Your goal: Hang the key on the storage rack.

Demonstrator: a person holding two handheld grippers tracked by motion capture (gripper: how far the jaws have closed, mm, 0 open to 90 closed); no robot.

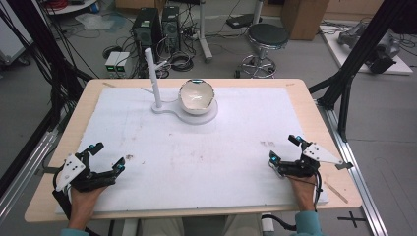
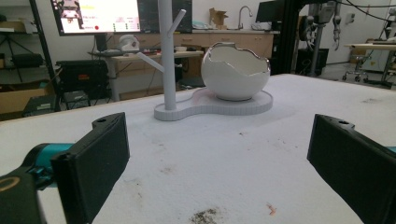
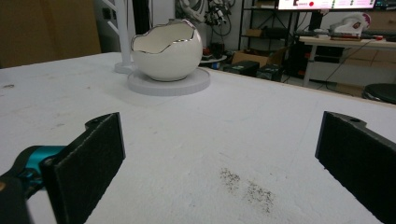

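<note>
Grippers idle at bottom of high view: left gripper [image 1: 104, 157] lower left, right gripper [image 1: 284, 149] lower right, both with jaws spread wide and nothing between them. Egg-shaped bowl [image 1: 196, 96] sits upper centre of frame on white stand base [image 1: 209, 116], beside branched post [image 1: 153, 78], well apart from both grippers. Foam mat [image 1: 196, 162] between them is bare but stained.

Risks, as judgement:
- bowl looks glossy and rounded; pads closing on its belly may slip, or tip it off the base
- jagged rim is thin; a pinch there could chip it
- left approach passes near the post; a jaw or cable could snag a branch and drag the stand
</note>
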